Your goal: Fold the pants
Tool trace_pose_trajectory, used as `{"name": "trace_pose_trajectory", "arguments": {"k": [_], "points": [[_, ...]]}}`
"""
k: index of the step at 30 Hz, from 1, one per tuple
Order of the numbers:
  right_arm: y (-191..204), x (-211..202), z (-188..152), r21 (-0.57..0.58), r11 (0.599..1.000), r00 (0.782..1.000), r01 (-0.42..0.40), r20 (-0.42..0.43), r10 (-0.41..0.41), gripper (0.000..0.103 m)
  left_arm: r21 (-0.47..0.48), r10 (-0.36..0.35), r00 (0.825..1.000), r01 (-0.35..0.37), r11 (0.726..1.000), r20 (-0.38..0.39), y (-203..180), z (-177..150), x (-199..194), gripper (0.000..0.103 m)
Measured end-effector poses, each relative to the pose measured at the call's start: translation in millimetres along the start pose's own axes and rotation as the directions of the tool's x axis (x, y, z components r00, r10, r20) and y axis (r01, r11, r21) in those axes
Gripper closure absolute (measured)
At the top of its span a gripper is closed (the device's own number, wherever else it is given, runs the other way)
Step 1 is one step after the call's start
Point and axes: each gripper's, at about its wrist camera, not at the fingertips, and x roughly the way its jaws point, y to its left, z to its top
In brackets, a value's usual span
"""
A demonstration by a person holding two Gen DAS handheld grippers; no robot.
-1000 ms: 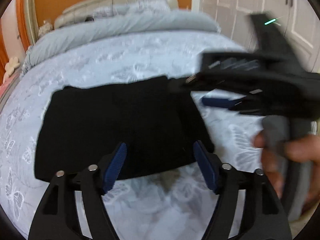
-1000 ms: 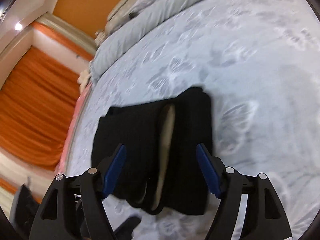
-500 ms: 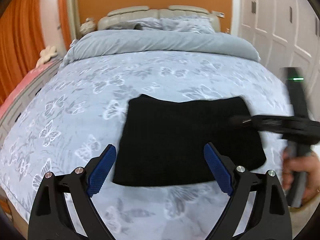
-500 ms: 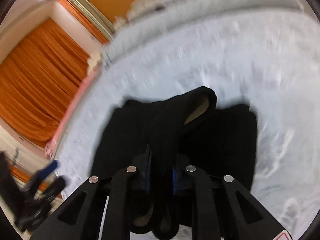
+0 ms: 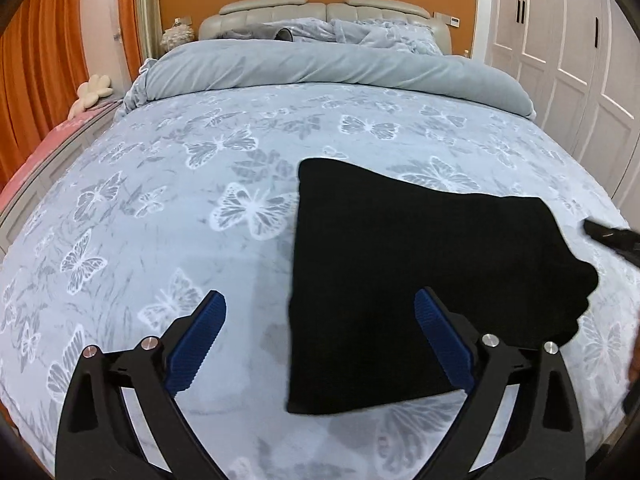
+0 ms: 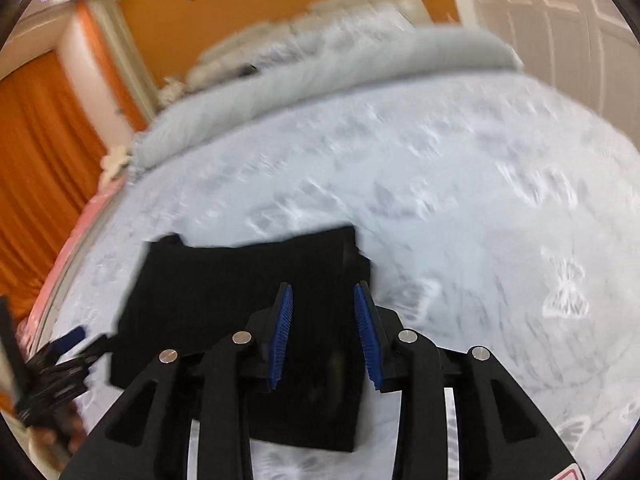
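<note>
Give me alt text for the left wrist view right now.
Black folded pants lie flat on a blue butterfly-print bedspread, right of centre. The left gripper hangs open above their near-left edge, holding nothing.

Pants matt black cloth; bedspread soft printed

This is a bedroom in a home: a big bed with butterfly cover, a padded headboard, orange curtains and white wardrobe doors.
</note>
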Motion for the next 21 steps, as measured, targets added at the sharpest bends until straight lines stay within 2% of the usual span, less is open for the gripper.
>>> {"name": "trace_pose_trajectory", "arguments": {"k": [2, 5, 6, 8, 11, 13, 14, 16, 18, 21], "points": [[28.1, -0.1, 4.6, -0.044, 0.996, 0.997, -0.075, -0.010, 0.075, 0.075, 0.011, -0.005, 1.000, 0.005, 1.000, -0.012, 4.1, -2.4, 9.3, 0.008], [89.9, 45.5, 16.5, -0.138, 0.976, 0.977, -0.170, -0.151, 0.149, 0.093, -0.019, -0.015, 0.999, 0.015, 1.000, -0.038, 10.8, -10.3, 22.0, 0.008], [114.0, 72.6, 18.0, -0.179, 0.967, 0.967, -0.179, -0.212, 0.140, 0.097, -0.030, -0.031, 0.999, 0.029, 0.999, -0.043, 12.9, -12.3, 23.1, 0.008], [146.3, 122.8, 18.3, -0.224, 0.957, 0.949, -0.183, -0.295, 0.112, 0.097, -0.039, -0.049, 0.998, 0.047, 0.998, -0.051, 14.3, -15.3, 22.4, 0.008], [159.4, 184.6, 13.0, -0.267, 0.958, 0.935, -0.103, -0.356, 0.001, 0.103, -0.006, -0.024, 0.999, 0.024, 1.000, -0.039, 12.3, -17.5, 21.1, 0.008], [152.9, 187.9, 18.9, -0.230, 0.968, 0.932, -0.097, -0.361, 0.008, 0.103, 0.020, -0.006, 1.000, 0.006, 1.000, -0.025, 11.2, -18.3, 18.6, 0.008], [158.6, 180.3, 26.4, -0.212, 0.972, 0.936, -0.097, -0.352, 0.016, 0.099, 0.030, -0.006, 1.000, 0.007, 1.000, -0.019, 10.9, -18.1, 16.9, 0.008], [175.7, 158.3, 39.3, -0.232, 0.962, 0.949, -0.146, -0.306, 0.070, 0.097, 0.038, -0.014, 1.000, 0.015, 0.999, -0.021, 10.7, -17.2, 15.2, 0.008], [194.9, 155.7, 47.1, -0.264, 0.942, 0.942, -0.209, -0.314, 0.121, 0.097, 0.026, -0.024, 0.999, 0.024, 0.999, -0.029, 12.2, -16.7, 16.1, 0.008], [219.5, 202.4, 46.3, -0.346, 0.918, 0.913, -0.193, -0.407, 0.039, 0.097, 0.016, -0.023, 0.999, 0.024, 1.000, -0.038, 12.2, -18.3, 17.3, 0.008]]}}
